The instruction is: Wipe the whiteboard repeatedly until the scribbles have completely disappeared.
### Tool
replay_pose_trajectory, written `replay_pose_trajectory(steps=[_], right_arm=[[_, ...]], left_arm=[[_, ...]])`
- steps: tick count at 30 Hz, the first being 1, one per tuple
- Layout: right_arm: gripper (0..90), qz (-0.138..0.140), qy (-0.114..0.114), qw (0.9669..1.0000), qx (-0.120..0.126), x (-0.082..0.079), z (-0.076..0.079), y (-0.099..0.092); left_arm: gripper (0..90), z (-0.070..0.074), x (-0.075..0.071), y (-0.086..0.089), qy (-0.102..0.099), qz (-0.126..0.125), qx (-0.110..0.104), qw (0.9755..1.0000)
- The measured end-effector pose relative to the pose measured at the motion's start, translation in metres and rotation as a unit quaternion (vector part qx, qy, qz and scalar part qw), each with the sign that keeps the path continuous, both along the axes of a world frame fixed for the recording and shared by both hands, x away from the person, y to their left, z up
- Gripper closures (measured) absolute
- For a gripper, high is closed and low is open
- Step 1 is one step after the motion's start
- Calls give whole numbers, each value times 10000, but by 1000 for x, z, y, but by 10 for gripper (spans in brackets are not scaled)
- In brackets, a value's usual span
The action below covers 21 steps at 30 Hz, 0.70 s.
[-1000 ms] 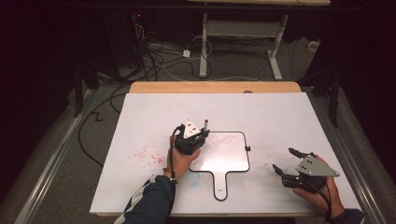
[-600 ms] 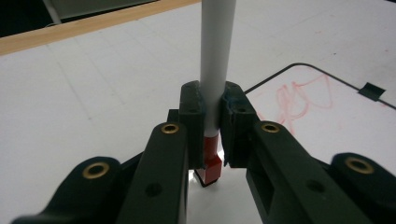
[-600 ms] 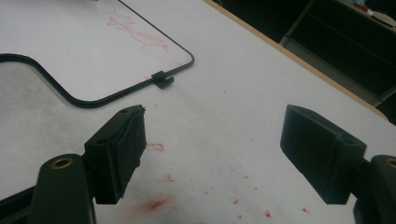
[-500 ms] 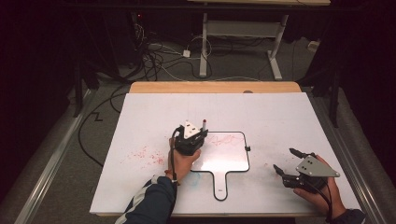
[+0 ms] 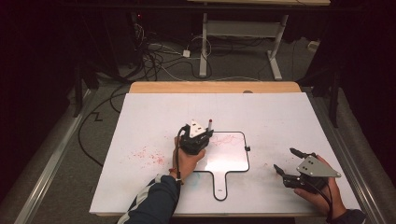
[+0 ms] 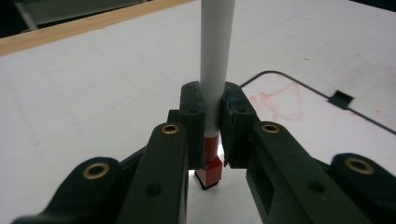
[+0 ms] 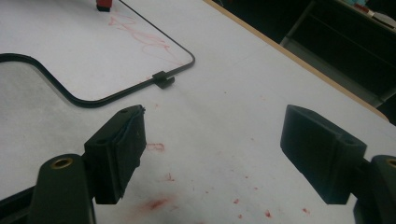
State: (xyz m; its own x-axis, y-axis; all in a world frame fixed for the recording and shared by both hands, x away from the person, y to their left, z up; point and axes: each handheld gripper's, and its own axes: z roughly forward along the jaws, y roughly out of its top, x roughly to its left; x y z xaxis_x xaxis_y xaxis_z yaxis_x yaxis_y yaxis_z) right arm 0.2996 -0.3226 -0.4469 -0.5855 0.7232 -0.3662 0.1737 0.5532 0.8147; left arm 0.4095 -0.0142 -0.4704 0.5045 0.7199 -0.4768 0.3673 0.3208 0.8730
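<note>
High view, left claw [image 5: 204,132] clamping marker [image 6: 213,70] at whiteboard [image 5: 231,161] edge, right claw [image 5: 288,161] spread wide.

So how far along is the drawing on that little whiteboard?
Some red scribble already marks the top of the small whiteboard. The left gripper is shut on the red marker, tip down at the board. The lower board looks blank. The right gripper waits open beside it.
</note>
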Motion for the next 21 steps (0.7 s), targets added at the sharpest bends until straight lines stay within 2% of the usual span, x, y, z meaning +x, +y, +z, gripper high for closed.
replay_pose_trajectory(steps=[3, 4, 8, 10, 15, 18, 19, 21], right_arm=[[227, 12, -6, 10000, -17, 0, 0, 1], [227, 17, -7, 10000, -28, 0, 0, 1], [227, 18, -5, 10000, -20, 0, -1, 0], [227, 35, -3, 10000, -35, -1, -1, -1], [227, -2, -34, 10000, -27, -2, 0, -2], [227, -28, -36, 10000, -37, -3, 1, -3], [227, -34, -35, 10000, -38, -3, 1, -3], [227, -41, -38, 10000, -52, -3, 1, -3]], left_arm=[[791, 0, -4, -18, -99, -289, 191, 9994], [791, 1, -5, -22, -83, -360, 194, 9991], [791, 1, -10, -31, -171, -605, 361, 9974], [791, 1, -8, -27, -159, -586, 328, 9976], [791, -1, 3, -4, -143, -322, 241, 9991], [790, -1, 4, 10, -90, -335, 216, 9992], [791, -1, 5, 13, -61, -219, 210, 9995], [790, 0, 4, 15, -24, -206, 143, 9997]])
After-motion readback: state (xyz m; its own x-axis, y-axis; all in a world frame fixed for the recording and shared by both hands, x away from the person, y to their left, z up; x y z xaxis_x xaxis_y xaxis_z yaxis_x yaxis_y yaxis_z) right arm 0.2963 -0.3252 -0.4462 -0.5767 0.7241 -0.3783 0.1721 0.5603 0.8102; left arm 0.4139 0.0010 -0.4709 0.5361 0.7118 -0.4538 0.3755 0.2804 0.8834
